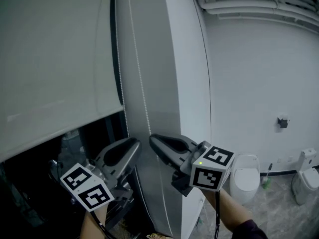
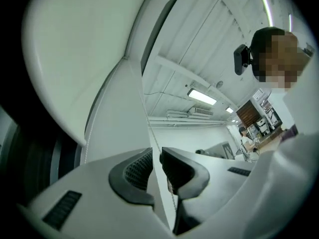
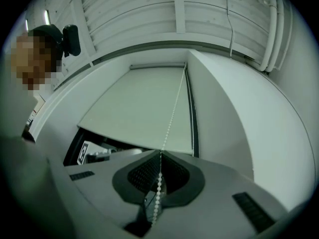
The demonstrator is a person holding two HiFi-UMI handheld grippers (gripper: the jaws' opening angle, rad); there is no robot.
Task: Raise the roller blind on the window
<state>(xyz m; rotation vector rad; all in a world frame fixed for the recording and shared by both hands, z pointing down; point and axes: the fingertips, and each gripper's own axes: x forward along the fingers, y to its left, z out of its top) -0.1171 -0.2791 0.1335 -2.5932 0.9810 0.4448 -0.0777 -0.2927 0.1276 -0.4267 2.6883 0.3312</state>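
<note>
The pale roller blind (image 1: 55,59) hangs over the window at the left, its bottom edge partway down with dark glass (image 1: 30,183) below. Its white bead chain (image 1: 142,83) runs down the blind's right side. My right gripper (image 1: 153,138) is shut on the bead chain (image 3: 174,108), with the beads pinched between the pads at the right gripper (image 3: 160,154). My left gripper (image 1: 135,143) sits just left of it, slightly lower. In the left gripper view the left gripper (image 2: 156,153) stands narrowly open, and the chain (image 2: 148,123) runs through the gap.
A white wall pier (image 1: 174,83) stands right of the window. Lower right are a toilet (image 1: 244,176), a toilet brush (image 1: 267,178) and a second fixture (image 1: 304,178). Pipes (image 1: 249,4) run along the ceiling.
</note>
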